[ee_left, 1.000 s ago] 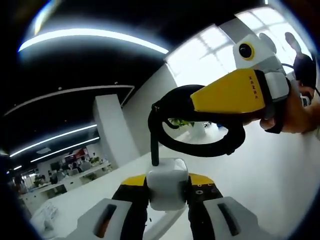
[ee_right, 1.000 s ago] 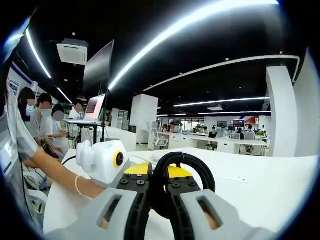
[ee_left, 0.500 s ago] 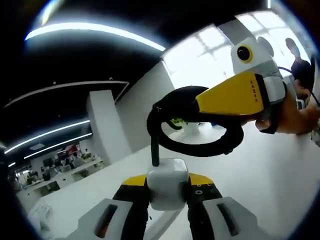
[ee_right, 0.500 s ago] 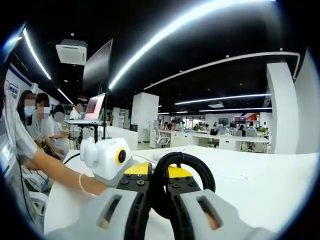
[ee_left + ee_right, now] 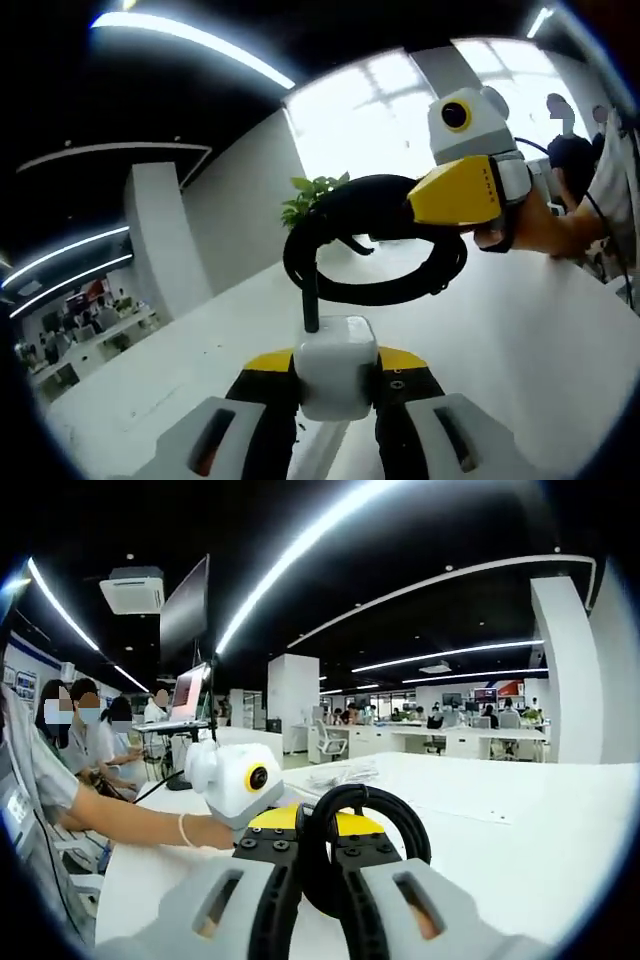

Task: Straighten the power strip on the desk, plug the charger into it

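White charger (image 5: 337, 365) in left gripper (image 5: 338, 425), black cable (image 5: 365, 830) in right gripper (image 5: 318, 900), desk (image 5: 530, 350) apparently open ahead

We see a white charger (image 5: 337, 365) with a smooth, slightly glossy plastic shell, pinched between the left gripper (image 5: 335, 440), whose jaws look like matt grey plastic with black inner faces and yellow plastic behind. Its black cable (image 5: 370, 245) looks rubbery, smooth and softly shiny. The right gripper (image 5: 318, 905) has the same matt grey plastic, closed on the cable loop. The desk (image 5: 520, 350) is a smooth, pale, matt surface. A dark strap at the person's hand (image 5: 505, 215) looks like cloth.
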Motion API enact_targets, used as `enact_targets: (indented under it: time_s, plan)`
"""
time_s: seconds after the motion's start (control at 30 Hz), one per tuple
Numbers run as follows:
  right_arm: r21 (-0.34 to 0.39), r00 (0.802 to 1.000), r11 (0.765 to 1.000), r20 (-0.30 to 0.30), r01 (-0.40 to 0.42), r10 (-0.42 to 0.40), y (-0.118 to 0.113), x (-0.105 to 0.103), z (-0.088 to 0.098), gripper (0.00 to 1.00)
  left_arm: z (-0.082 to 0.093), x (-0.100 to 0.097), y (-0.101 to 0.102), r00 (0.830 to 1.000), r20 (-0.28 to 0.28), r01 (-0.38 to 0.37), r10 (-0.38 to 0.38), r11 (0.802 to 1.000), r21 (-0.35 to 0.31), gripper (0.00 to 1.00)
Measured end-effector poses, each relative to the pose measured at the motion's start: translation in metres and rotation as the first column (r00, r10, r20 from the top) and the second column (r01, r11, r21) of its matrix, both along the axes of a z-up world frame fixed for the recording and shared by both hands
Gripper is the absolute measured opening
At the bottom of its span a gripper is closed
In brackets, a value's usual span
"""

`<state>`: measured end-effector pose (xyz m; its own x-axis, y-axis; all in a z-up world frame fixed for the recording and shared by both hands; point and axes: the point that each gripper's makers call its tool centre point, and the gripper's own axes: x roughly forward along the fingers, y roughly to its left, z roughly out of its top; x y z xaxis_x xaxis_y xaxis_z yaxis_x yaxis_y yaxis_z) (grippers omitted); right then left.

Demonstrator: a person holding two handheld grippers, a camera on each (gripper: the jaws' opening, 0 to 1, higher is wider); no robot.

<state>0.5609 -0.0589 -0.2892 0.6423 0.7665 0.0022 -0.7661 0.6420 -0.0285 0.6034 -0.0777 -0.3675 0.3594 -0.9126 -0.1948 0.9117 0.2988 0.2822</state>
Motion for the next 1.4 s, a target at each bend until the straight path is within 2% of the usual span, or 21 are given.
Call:
enact_targets:
  time_s: [0.1,0.2,0.37,0.67,1.03,1.17,1.4]
  plan:
    - [0.003,1.0,1.0,-0.027,-0.009,0.009,0.001,0.005,0.0,0.1,-0.001,0.005,0.003,1.0,0.002,0.016,-0.016,0.999,0.027,0.28]
    - [0.028,0.998,1.0,-0.066,-0.013,0.014,0.003,0.009,0.002,0.1,0.0,0.009,0.003,0.998,-0.028,0.057,-0.057,0.998,0.009,0.28]
    - [0.04,0.996,0.999,-0.085,0.001,0.003,0.007,0.018,0.004,0.1,0.002,0.019,0.004,0.995,-0.048,0.09,-0.089,0.996,0.002,0.28]
    - [0.029,0.994,1.0,-0.107,0.01,-0.007,0.013,0.026,0.004,0.1,0.001,0.025,0.005,0.981,-0.097,0.171,-0.17,0.985,0.0,0.28]
    - [0.015,0.991,1.0,-0.134,0.016,-0.014,0.02,0.035,-0.001,0.1,-0.006,0.026,0.011,0.951,-0.165,0.269,-0.263,0.963,0.017,0.28]
    - [0.009,0.99,1.0,-0.141,0.024,-0.022,0.021,0.038,-0.004,0.1,-0.01,0.027,0.012,0.944,-0.172,0.288,-0.281,0.957,0.021,0.27]
    - [-0.001,0.99,1.0,-0.138,0.028,-0.027,0.022,0.042,-0.004,0.1,-0.009,0.03,0.011,0.943,-0.161,0.295,-0.29,0.956,0.004,0.28]
